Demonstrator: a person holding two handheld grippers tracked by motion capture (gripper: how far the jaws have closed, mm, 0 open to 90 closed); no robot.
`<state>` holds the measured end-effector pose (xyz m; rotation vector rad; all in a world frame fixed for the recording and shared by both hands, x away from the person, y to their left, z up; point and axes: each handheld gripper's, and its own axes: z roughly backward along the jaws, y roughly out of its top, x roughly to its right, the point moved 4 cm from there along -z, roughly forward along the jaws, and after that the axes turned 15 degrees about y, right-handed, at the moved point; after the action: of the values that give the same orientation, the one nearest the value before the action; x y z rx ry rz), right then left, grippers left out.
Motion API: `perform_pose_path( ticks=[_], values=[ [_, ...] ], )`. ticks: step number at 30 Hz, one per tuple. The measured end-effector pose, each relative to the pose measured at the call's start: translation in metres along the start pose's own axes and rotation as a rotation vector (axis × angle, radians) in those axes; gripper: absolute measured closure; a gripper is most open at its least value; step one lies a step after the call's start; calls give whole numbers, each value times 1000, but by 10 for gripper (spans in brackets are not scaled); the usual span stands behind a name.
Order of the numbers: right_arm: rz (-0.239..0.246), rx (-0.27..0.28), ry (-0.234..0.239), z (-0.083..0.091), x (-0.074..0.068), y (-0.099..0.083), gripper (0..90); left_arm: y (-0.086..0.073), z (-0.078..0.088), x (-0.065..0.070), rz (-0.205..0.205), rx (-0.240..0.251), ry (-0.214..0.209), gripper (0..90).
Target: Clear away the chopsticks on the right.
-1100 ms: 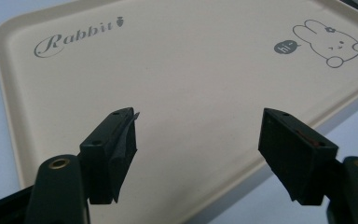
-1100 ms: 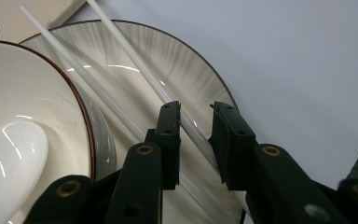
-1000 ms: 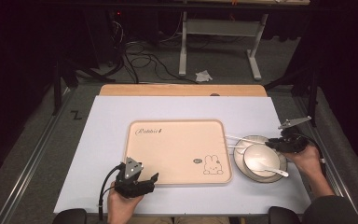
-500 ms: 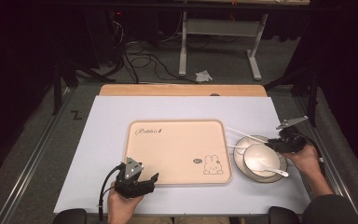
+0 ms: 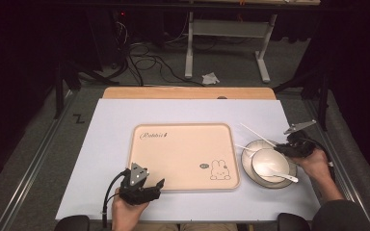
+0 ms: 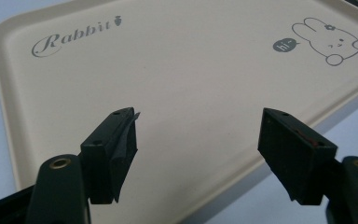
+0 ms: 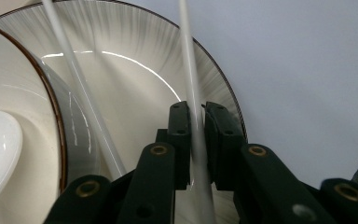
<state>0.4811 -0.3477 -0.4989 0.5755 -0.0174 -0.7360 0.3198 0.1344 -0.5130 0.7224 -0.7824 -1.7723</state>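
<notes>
A beige rabbit tray lies mid-table. To its right a striped plate carries a white bowl with a white spoon in it. Two white chopsticks rest across the plate's far rim. My right gripper sits at the plate's right edge. Its jaws have just been closing and now pinch one chopstick, while the other chopstick lies free beside the bowl. My left gripper is open at the tray's near-left edge, with nothing between its fingers.
The pale mat ends close behind both hands at the table's front edge. Past the far wooden edge the floor holds cables and a desk frame. Bare mat lies left of the tray and behind it.
The right gripper's jaws have drawn together on the chopstick. Neither hand has shifted, and the tray, plate and bowl lie as before.
</notes>
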Motion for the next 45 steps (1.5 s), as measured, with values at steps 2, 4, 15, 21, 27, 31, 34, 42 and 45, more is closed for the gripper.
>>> perform_pose_path(
  ticks=[2, 4, 15, 21, 27, 31, 34, 42, 45],
  values=[
    [0, 1, 0, 0, 0, 0, 845, 0, 0, 0, -1, 0, -2, 283],
    [-2, 0, 1, 0, 0, 0, 846, 0, 0, 0, 1, 3, -2, 283],
    [19, 23, -19, 5, -4, 2, 854, 1, -1, 0, -5, 0, -10, 285],
    [9, 53, -34, 14, -9, 2, 855, 2, -3, 1, -7, -1, -17, 286],
    [-2, 105, -53, 32, -20, 0, 855, 6, -9, 5, -21, -6, -39, 288],
    [-5, 118, -61, 37, -25, -1, 855, 9, -12, 7, -28, -6, -56, 290],
    [-18, 126, -76, 42, -31, -3, 855, 12, -15, 10, -32, -7, -77, 291],
    [-53, 178, -91, 56, -54, -7, 855, 21, -23, 18, -48, -5, -122, 290],
    [-61, 207, -91, 65, -69, -9, 855, 23, -28, 20, -62, -3, -120, 293]
  ],
)
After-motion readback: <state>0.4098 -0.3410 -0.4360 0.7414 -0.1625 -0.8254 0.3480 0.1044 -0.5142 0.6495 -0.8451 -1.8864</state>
